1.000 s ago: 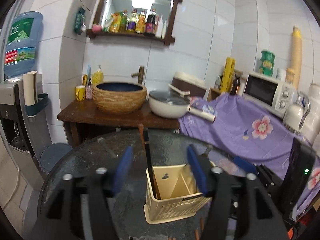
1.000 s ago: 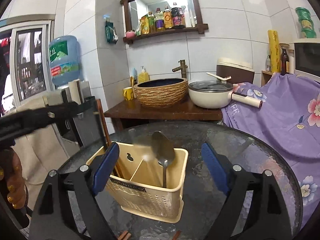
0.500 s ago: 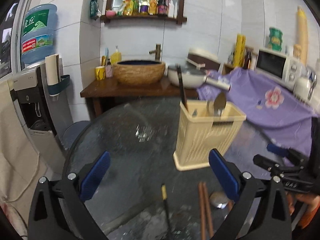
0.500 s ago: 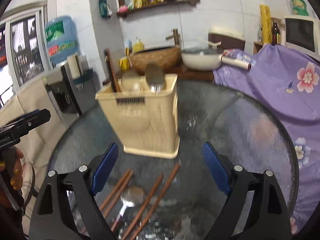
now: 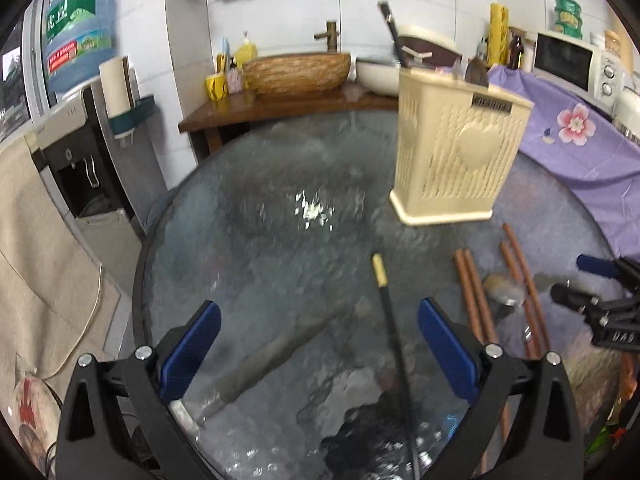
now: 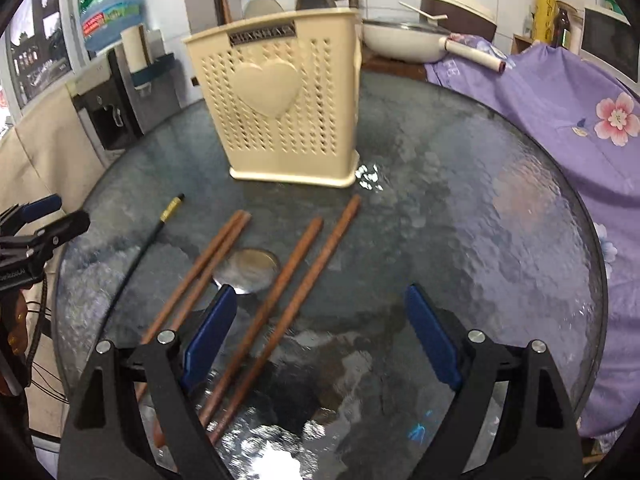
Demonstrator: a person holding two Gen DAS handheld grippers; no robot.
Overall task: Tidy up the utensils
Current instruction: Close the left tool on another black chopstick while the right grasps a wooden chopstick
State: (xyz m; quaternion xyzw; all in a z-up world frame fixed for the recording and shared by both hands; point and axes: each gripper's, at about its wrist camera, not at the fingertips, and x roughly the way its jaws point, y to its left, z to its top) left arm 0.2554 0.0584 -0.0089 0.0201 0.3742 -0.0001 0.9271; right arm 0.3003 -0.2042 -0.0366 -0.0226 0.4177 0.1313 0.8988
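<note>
A cream plastic utensil holder (image 6: pixel 284 104) stands on the round glass table (image 6: pixel 480 220), with spoons and a dark chopstick standing in it; it also shows in the left wrist view (image 5: pixel 456 152). Several brown chopsticks (image 6: pixel 296 276) and a metal spoon (image 6: pixel 246 266) lie in front of it. A black chopstick with a gold tip (image 5: pixel 390 316) lies between my left gripper's fingers. My left gripper (image 5: pixel 318 350) is open and empty, low over the table. My right gripper (image 6: pixel 316 334) is open and empty above the brown chopsticks (image 5: pixel 474 300).
A purple flowered cloth (image 6: pixel 560 92) covers the counter on the right. A wooden shelf with a woven basin (image 5: pixel 296 72) and a white pan (image 6: pixel 404 38) stands behind the table. A water dispenser (image 5: pixel 76 120) stands at the left.
Both grippers have pulled back from over the holder and dropped low toward the table's near side. The loose chopsticks and spoon have come into view.
</note>
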